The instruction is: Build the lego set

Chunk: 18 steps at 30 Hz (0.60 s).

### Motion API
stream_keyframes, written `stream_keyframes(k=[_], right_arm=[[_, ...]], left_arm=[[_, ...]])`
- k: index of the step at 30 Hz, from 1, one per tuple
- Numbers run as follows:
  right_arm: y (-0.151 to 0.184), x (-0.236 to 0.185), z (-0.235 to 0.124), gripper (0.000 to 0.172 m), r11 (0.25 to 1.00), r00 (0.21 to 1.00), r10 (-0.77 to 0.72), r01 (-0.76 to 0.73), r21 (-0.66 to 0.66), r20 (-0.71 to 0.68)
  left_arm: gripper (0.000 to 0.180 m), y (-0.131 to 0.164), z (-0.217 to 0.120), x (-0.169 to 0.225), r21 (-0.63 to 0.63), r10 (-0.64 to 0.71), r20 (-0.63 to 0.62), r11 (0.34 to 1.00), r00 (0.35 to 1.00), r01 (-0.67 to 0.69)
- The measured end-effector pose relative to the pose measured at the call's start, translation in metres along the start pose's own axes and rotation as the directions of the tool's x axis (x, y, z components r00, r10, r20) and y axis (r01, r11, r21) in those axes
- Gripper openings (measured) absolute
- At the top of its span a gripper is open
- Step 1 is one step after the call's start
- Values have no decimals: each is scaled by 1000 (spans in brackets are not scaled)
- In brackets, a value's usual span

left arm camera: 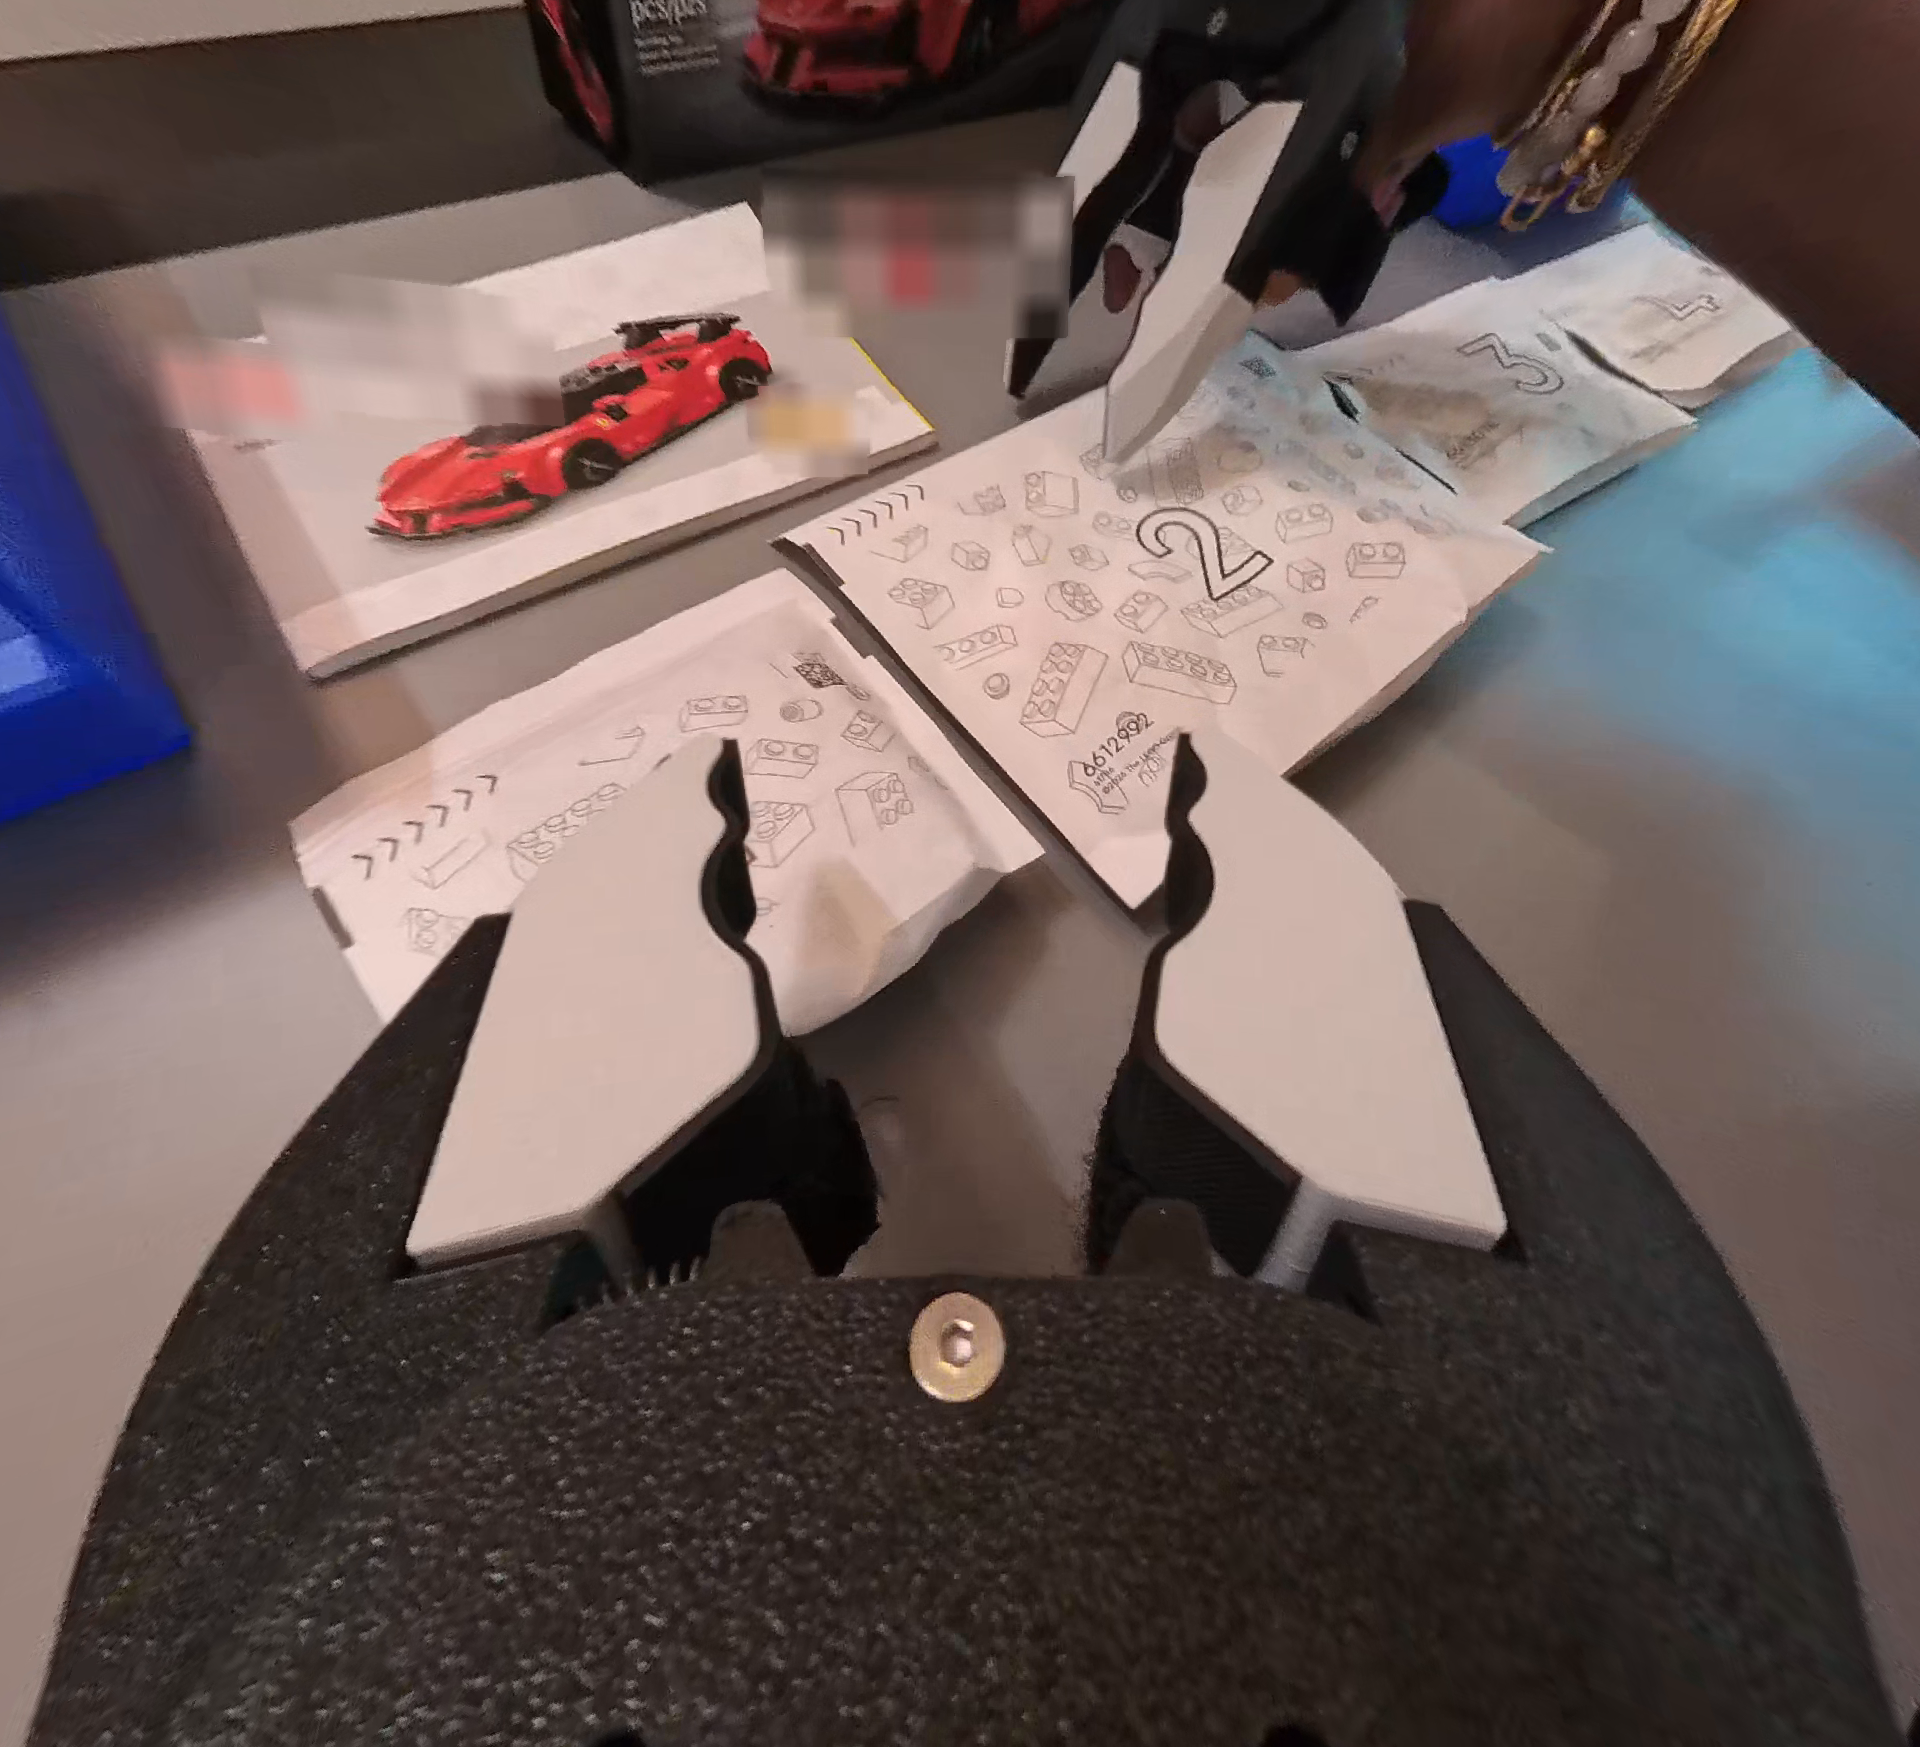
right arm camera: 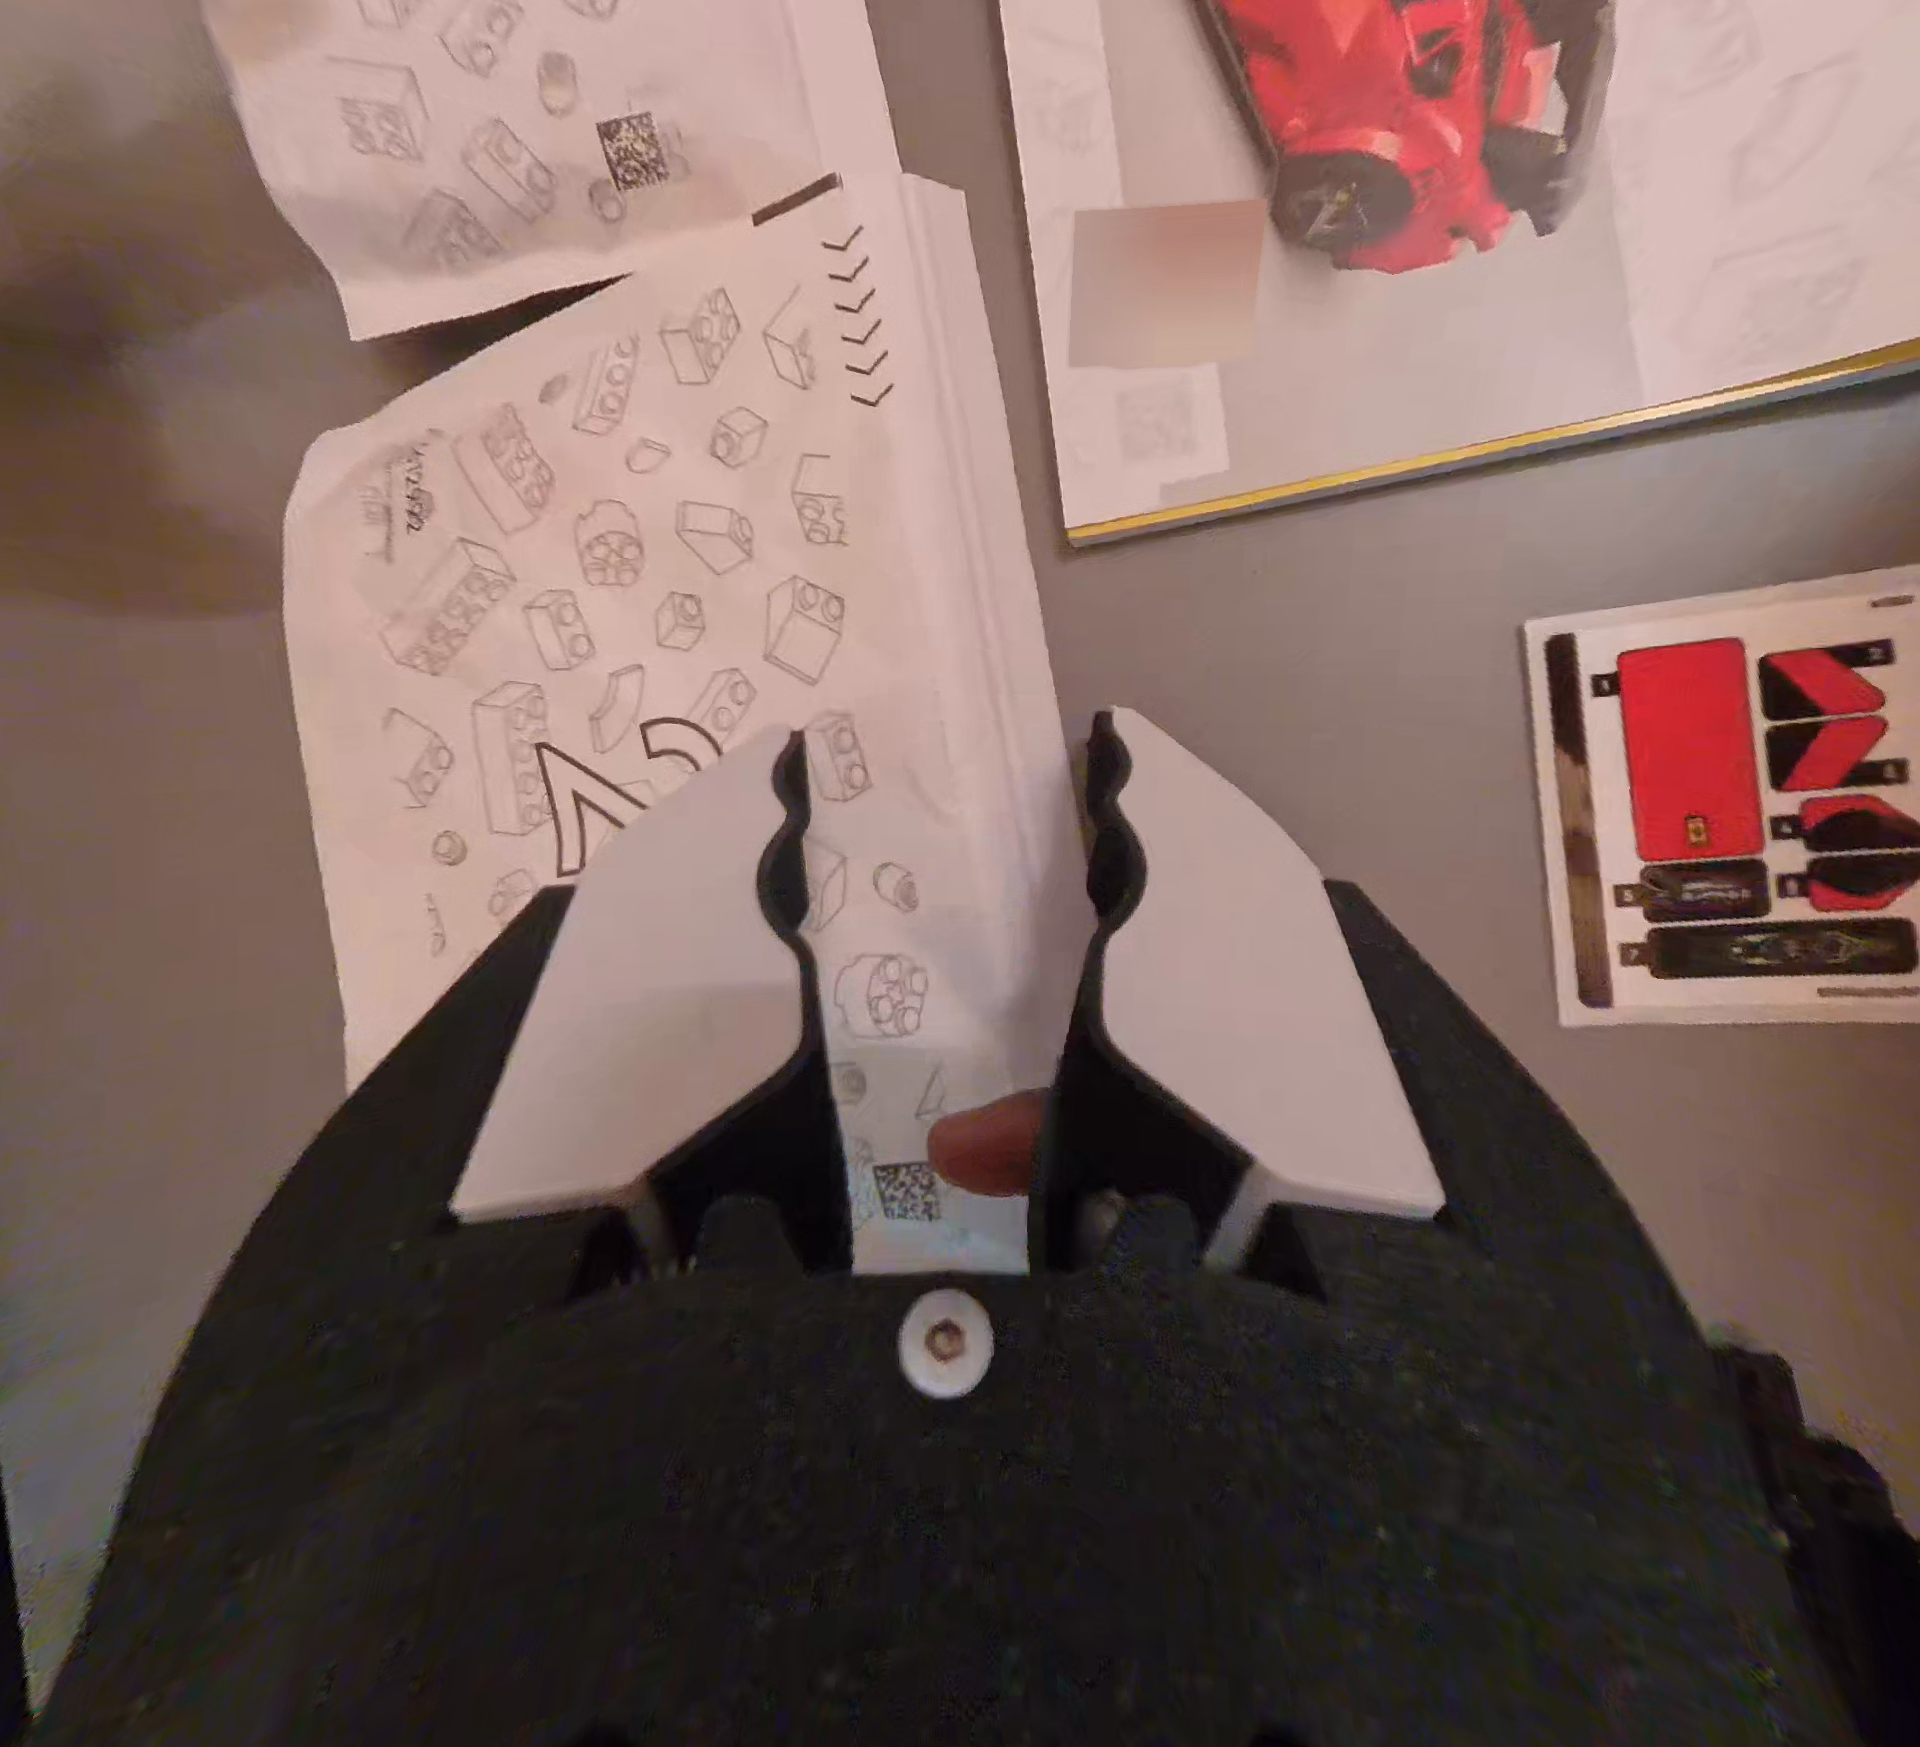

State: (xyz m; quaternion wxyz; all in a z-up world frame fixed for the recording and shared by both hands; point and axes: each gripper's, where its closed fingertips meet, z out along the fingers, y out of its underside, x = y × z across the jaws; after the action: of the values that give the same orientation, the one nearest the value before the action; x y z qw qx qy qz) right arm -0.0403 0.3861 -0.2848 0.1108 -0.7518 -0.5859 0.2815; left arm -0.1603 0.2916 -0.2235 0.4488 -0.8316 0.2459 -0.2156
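The left hand-held gripper (left arm camera: 956,762) is being held wide open above the grey desk (left arm camera: 1558,866). Nothing is being gripped by it. Under it, a white paper bag (left arm camera: 644,762) with brick drawings is lying flat, and a second paper bag (left arm camera: 1143,575) is lying just beside.

The right hand-held gripper (right arm camera: 945,741) is being held partly open over that second paper bag, near its edge. Its fingertip (left arm camera: 1117,440) is being pointed down at the bag. Whether the bag is being squeezed cannot be told.

A booklet (left arm camera: 540,471) with a red car and a sticker sheet (right arm camera: 1714,814) are lying nearby.
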Motion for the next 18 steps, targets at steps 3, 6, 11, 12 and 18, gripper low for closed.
stream_keyframes(k=[3, 6, 11, 12, 18], right_arm=[[-1, 0, 8, 46, 1000, 1000, 2, -2, -5, 13], [0, -7, 8, 31, 1000, 998, 29, -28, -14, 58], [-11, -20, -8, 6, 993, 997, -74, 71, 91, 28], [-15, -25, -14, 4, 988, 995, -100, 99, 122, 5], [-31, -68, -52, 2, 910, 927, -310, 353, 215, -209]], left_arm=[[76, -2, 1, 0, 2, 3, 3, 1000, 1000, -3], [76, -5, -1, -1, 8, 1, 1, 1000, 1000, -1], [83, -10, 0, 0, 38, -34, -45, 999, 998, 36], [83, -13, 1, 2, 54, -40, -69, 998, 997, 44], [71, -25, 13, 14, 86, -46, -221, 994, 974, 66]])
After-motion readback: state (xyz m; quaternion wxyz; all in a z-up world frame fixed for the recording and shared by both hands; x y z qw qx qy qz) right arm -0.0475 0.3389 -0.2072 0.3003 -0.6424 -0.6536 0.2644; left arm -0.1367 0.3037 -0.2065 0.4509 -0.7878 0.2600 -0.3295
